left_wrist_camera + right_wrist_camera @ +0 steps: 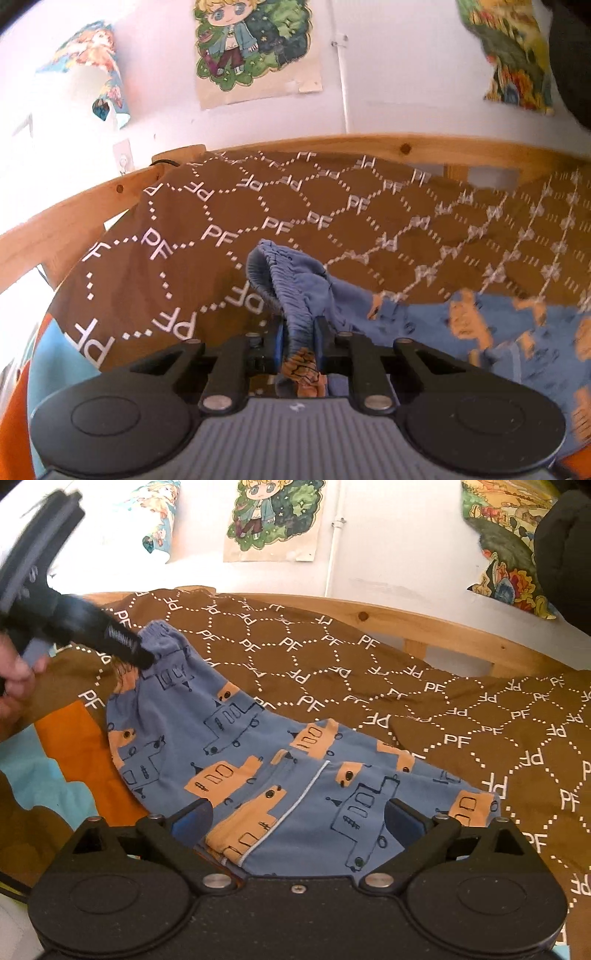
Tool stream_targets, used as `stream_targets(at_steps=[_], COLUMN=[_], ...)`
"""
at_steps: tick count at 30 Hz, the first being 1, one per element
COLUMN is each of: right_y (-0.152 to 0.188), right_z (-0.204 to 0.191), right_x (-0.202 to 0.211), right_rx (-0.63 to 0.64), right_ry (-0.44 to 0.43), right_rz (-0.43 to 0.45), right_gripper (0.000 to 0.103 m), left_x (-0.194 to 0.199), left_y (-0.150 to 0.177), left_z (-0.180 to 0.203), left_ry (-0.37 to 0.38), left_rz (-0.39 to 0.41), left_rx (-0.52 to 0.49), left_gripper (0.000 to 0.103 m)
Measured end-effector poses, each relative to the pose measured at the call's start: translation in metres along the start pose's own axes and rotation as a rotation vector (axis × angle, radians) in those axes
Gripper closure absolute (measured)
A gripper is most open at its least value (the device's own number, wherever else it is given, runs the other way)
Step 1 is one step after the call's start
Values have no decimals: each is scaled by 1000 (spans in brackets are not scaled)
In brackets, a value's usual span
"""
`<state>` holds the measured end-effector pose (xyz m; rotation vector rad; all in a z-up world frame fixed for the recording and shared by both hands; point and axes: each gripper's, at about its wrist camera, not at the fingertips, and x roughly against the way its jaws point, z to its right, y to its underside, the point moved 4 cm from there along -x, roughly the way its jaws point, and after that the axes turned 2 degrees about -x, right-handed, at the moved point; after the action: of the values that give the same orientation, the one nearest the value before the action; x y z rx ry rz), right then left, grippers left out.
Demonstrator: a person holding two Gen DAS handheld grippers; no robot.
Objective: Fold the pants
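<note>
Blue pants (pixel 258 746) with orange house prints lie on a brown blanket (pixel 461 709) with white "PF" lettering. My left gripper (pixel 299 332) is shut on the pants' elastic waistband (pixel 284 280) and lifts that end off the blanket; it also shows in the right wrist view (pixel 142 653) at the upper left, pinching the waistband. My right gripper (pixel 299 819) is open, its fingers spread on either side of the leg end of the pants, low over the fabric.
A wooden bed rail (pixel 424 624) runs behind the blanket, under a white wall with posters (pixel 273 517). An orange and light-blue sheet (pixel 66 757) shows at the left. A dark object (pixel 565 546) hangs at the upper right.
</note>
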<state>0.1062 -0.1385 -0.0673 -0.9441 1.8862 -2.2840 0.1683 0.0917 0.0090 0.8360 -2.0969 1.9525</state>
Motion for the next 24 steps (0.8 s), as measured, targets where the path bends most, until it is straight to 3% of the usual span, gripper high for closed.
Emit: stream_targets(at_steps=[8,17,24], right_y=[-16,-34,-28], right_z=[47,140,178], right_x=[7,24,31], right_rx=[-80,-257,-305], right_ry=[73,252,361], right_rz=[29,91,109], right_gripper=[3,1,1], left_x=[32,48,53], left_y=[-29,-36,-22], left_z=[31,110,190], left_ry=[201,399,548], left_rz=[37,15,0], left_rx=[15,-175,-336], left_gripper=[86,85,83])
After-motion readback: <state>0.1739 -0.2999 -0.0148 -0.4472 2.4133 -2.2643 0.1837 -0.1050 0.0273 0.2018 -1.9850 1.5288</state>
